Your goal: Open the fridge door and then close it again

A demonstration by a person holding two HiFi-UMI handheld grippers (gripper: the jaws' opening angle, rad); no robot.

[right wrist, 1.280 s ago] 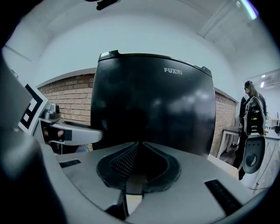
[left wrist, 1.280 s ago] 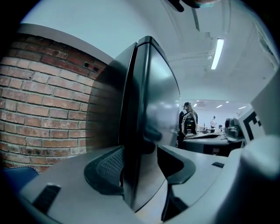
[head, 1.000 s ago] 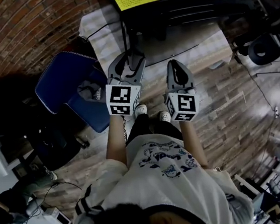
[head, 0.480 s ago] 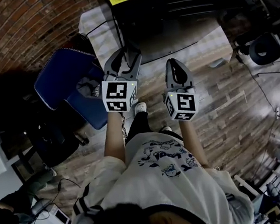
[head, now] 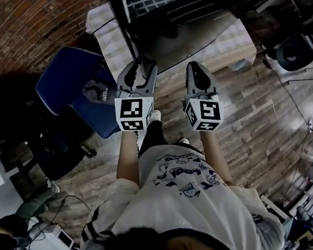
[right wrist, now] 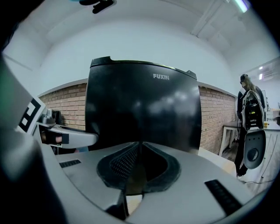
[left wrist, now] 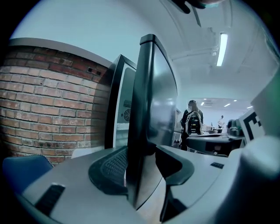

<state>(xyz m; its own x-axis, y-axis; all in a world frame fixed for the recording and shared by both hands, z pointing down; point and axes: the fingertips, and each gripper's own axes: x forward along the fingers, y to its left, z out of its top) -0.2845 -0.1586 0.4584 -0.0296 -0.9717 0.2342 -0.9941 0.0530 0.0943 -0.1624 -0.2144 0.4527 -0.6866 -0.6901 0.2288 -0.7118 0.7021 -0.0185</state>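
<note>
Head view, fridge (head: 199, 14): black, at the top of the frame, standing on a wood floor (head: 258, 126).
Head view, left gripper (head: 145, 66): at the fridge's left front corner.
Head view, right gripper (head: 195, 69): before the fridge's front and just short of it, to the right of the left gripper.
Head view, chair (head: 70, 87): blue, left of the fridge, beside a brick wall (head: 20, 31).
Left gripper view, door (left wrist: 151, 109): upright and seen edge-on. A pale gap shows between it and the fridge body, so it looks slightly ajar.
Left gripper view, fingers (left wrist: 109, 170): apart, with the door's edge between them, and they have just been closing in on it. The left pad lies at the edge, and the right one looks just clear of the door's face.
Right gripper view, door: its black face fills the view ahead, with "FUXIN" lettered near the top.
Right gripper view, fingers (right wrist: 122, 164): together, with nothing between them.
Right gripper view, left gripper: it shows at the door's left edge.
</note>
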